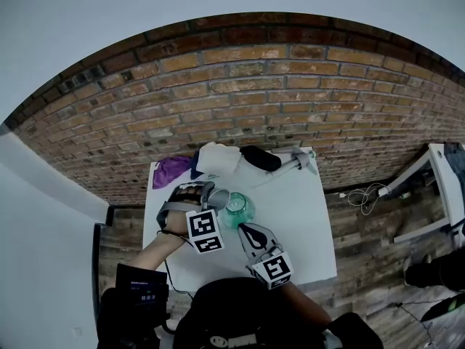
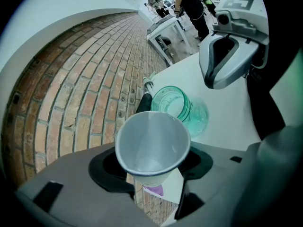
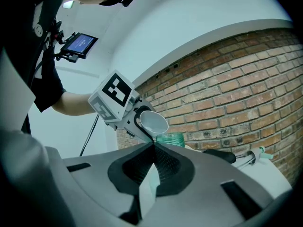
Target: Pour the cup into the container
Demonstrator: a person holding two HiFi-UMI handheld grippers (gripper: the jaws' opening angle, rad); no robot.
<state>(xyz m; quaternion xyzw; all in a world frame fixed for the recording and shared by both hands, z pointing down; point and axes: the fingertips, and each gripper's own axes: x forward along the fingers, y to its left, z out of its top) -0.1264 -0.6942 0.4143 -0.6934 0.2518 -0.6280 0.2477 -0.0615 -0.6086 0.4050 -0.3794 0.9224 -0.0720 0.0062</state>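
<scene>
Cup (image 2: 152, 145): a thin paper cup, held tilted in the air over the container (image 2: 177, 103), which stands on the white desk (image 1: 305, 224). The left gripper (image 1: 209, 194) has its fingers (image 2: 102, 171) clamped on the cup's lower wall, with the mouth tipped toward the container's open top.

A cup like this is probably very light and soft-walled. It would buckle under a hard squeeze and could slip out of a slack one. The best hold looks to be low on the wall, near the stiffer base, where the fingers sit now. That leaves the rolled rim free to pour over.

The container looks like green glass, so it is likely rigid, heavier and slippery, and a knock from the cup or a gripper could tip it.

The right gripper (image 3: 154, 144) waits beside the container with its fingers (image 3: 137, 167) pressed together on nothing.

The inside of the cup looks bare in the left gripper view, but a thin film of liquid would not show. I cannot tell what the container holds. The cup's base is hidden behind the fingers. The cloths and tools at the desk's far edge are too small to identify.
</scene>
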